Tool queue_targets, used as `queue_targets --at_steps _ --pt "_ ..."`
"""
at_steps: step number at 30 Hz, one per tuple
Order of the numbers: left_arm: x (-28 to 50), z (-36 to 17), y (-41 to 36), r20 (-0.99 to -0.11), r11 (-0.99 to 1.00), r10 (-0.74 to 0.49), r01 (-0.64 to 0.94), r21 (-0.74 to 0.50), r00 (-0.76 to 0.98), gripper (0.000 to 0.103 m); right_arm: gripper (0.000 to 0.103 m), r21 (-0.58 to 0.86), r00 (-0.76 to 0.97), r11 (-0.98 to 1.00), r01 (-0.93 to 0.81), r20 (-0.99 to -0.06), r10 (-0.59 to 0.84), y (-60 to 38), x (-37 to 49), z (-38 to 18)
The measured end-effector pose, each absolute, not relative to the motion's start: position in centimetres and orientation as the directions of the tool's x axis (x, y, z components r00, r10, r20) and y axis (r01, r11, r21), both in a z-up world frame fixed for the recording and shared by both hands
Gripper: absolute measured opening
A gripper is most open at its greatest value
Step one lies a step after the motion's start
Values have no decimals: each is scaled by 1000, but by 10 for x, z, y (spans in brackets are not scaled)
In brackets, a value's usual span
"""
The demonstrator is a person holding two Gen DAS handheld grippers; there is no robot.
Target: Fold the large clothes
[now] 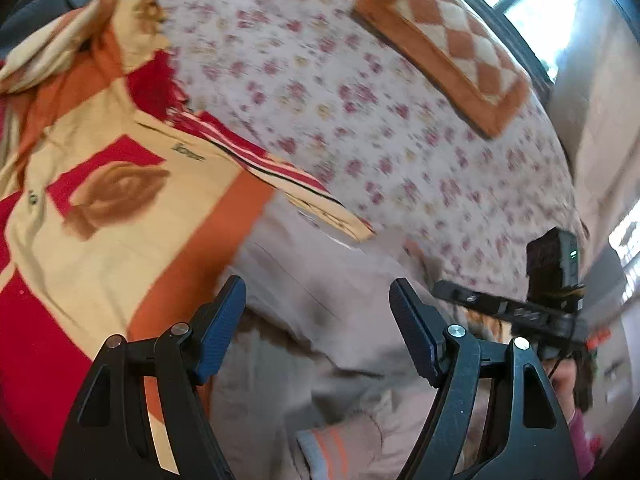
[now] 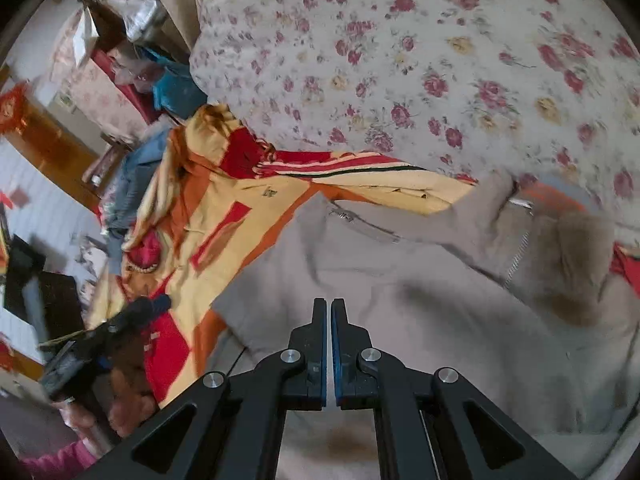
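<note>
A large grey-beige coat point(image 2: 400, 280) with a fur collar point(image 2: 572, 256) and zipper lies on the bed; it also shows in the left wrist view point(image 1: 320, 312). My left gripper point(image 1: 318, 292) is open and empty, hovering over the coat. My right gripper point(image 2: 329, 308) is shut, its fingers close over the coat; whether fabric is pinched between them I cannot tell. The right gripper also shows in the left wrist view point(image 1: 520, 308), and the left gripper in the right wrist view point(image 2: 120, 320).
A cream, orange and red patterned jacket point(image 1: 100, 200) lies beside the coat, partly under it point(image 2: 224, 220). The bed has a floral sheet point(image 1: 340, 100). An orange checked cushion point(image 1: 448, 48) lies farther off. Clutter and furniture point(image 2: 120, 60) stand beyond the bed edge.
</note>
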State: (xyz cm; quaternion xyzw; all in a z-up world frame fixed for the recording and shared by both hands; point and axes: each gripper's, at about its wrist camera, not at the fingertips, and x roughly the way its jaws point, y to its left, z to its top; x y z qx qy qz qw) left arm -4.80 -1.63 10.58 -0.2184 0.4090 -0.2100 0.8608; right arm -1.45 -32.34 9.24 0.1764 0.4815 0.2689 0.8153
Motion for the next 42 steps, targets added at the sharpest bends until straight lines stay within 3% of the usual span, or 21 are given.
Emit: queue_targets --at_steps 1,3,4,5,11,19,20,21,23,24,30,35,37,42 --pt "-50 105 -18 -615 809 -559 202 -552 556 76 5 534 401 796 -284 -688 604 -330 -28 102" --pt "-58 102 -23 -630 797 -592 250 -549 502 81 33 480 423 827 -294 -710 562 -347 -55 114" --pt "-64 99 -26 -640 793 -605 283 -540 473 81 63 470 433 834 -288 -713 552 -356 -69 120" --pt "-72 96 -29 -653 788 -615 320 -526 443 81 76 468 452 838 -280 -706 545 -371 -88 125" --pt "-110 79 -38 -721 765 -618 453 -458 314 81 76 490 528 844 -217 -668 524 -435 -175 145" --pt "-108 53 -65 -766 762 -595 476 -439 244 80 76 622 571 782 -43 -627 530 -479 -221 113" --pt "-107 50 -69 -770 762 -591 478 -437 240 75 76 629 577 777 -33 -623 529 -480 -224 110" --pt "-105 51 -74 -763 753 -603 481 -448 233 53 76 626 582 780 -25 -625 520 -482 -226 109" --pt "-101 61 -78 -760 752 -604 486 -445 239 32 76 605 593 797 -10 -638 492 -485 -230 108" --pt "-97 71 -78 -753 758 -600 491 -428 269 14 76 594 595 805 -2 -646 478 -487 -231 108" --pt "-33 131 -63 -667 780 -623 394 -486 409 9 76 505 622 862 32 -685 379 -483 -214 111" --pt "37 100 -49 -762 871 -489 203 -446 424 9 76 343 622 935 87 -752 218 -471 -182 104" --pt "42 90 -45 -775 867 -498 195 -459 390 9 76 292 626 951 99 -762 169 -473 -170 103" --pt "39 90 -47 -781 869 -495 209 -449 381 9 81 354 569 911 214 -803 179 -503 -122 73"
